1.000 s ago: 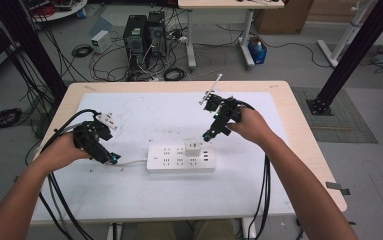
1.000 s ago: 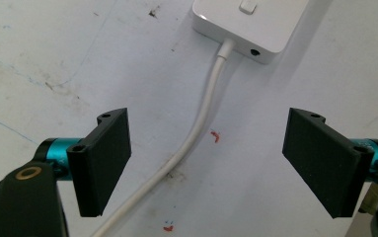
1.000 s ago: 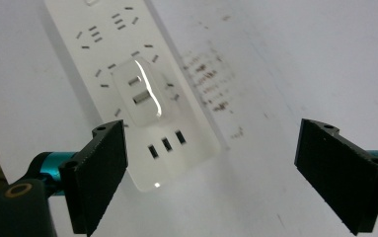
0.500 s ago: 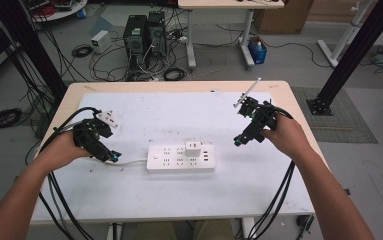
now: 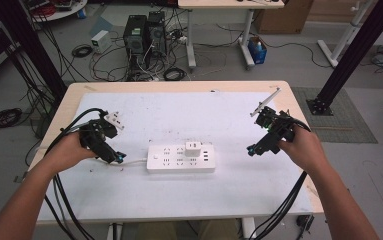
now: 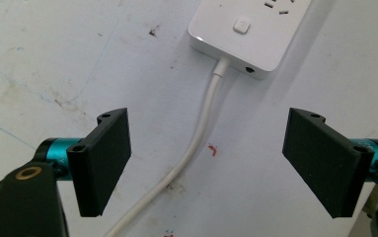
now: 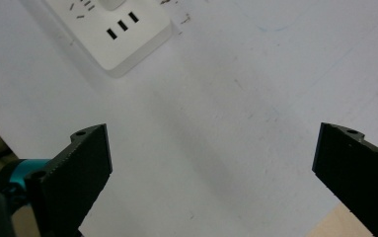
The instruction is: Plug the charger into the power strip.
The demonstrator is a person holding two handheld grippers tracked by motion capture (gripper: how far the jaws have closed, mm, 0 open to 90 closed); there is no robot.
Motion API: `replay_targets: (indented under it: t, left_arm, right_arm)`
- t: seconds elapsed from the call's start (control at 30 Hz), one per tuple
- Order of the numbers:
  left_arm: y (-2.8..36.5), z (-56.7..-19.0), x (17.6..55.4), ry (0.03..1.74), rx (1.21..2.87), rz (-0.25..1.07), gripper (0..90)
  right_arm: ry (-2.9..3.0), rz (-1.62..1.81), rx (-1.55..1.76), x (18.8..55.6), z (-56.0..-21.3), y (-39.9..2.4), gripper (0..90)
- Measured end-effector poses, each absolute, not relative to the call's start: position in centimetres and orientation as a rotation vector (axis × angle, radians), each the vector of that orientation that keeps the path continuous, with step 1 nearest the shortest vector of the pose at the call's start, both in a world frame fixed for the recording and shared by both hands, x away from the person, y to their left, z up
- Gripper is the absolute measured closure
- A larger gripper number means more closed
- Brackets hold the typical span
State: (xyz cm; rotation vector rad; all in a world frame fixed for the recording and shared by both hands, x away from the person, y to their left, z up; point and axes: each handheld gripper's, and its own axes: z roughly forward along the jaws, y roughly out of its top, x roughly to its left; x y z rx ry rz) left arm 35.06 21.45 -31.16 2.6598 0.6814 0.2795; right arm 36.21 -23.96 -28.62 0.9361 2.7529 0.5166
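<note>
1. Power strip (image 5: 180,157) lies flat on the white sheet of the counter (image 5: 179,107), about centre, long side running left-right in the high view.
2. White adapter (image 5: 194,147) plugged into the strip's top face, right of middle.
3. Strip's white cord (image 6: 196,143) exits the left end (next to the switch button) and runs between the left gripper's fingers in the left gripper view, w/o touching either.
4. Left gripper (image 5: 110,156) sits just left of the strip's cord end, tips low over the counter. Fingers apart, roughly half spread, nothing clamped; cord lies on the sheet below them.
5. Right gripper (image 5: 255,149) is off to the right of the strip, well apart from it. Its fingers have just been opening and now stand wide, nothing between them; bare sheet underneath in the right gripper view.
6. Right gripper view also catches the strip's USB end at top left.
7. Small white plug block (image 5: 114,119) lies near the counter's left side, behind the left hand (image 5: 71,150).
</note>
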Motion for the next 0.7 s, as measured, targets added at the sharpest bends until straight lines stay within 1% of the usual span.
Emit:
replay_targets:
  t: [0.3,0.7]
  left_arm:
    - [21.5,-31.2,35.5,0.710,2.646,0.296,18.8]
    - [21.7,-31.5,35.6,0.724,2.654,0.295,18.8]
  right_arm:
    - [2.772,0.505,0.931,36.5,-29.4,-23.2,1.0]
    - [2.765,0.510,0.956,36.6,-30.3,-23.6,1.0]
